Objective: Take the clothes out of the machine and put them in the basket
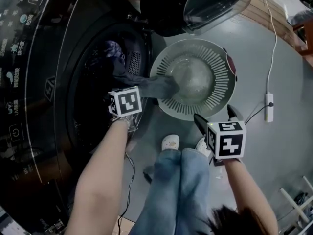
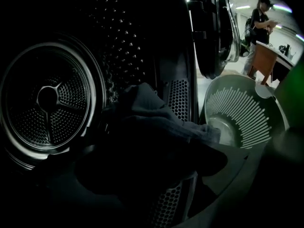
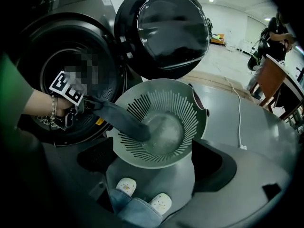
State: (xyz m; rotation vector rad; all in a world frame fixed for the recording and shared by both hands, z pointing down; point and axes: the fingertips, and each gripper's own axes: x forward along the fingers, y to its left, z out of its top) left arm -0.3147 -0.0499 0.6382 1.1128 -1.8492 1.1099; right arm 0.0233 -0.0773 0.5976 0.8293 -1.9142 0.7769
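A dark grey garment (image 1: 156, 86) hangs out of the machine's drum (image 1: 93, 67) and over its rim, with its end lying in the round slotted basket (image 1: 215, 50). More bluish cloth (image 1: 111, 50) sits inside the drum. My left gripper (image 1: 122, 89) is at the drum mouth, right by this garment (image 2: 156, 122). Its jaws stand wide apart, and that view is too dark to show any pad pressing. My right gripper (image 1: 215, 117) hovers open over the basket's near edge with nothing between its fingers. The right gripper view shows the garment (image 3: 121, 120) stretching from the left gripper (image 3: 78, 106) into the basket (image 3: 190, 103).
The machine's round door (image 1: 195, 4) stands open above the basket. The holder's white shoes (image 1: 170, 142) are just in front of the basket. A white cable with an adapter (image 1: 268, 106) lies on the floor at the right. A person (image 2: 260, 27) stands by a wooden table (image 2: 266, 61) far off.
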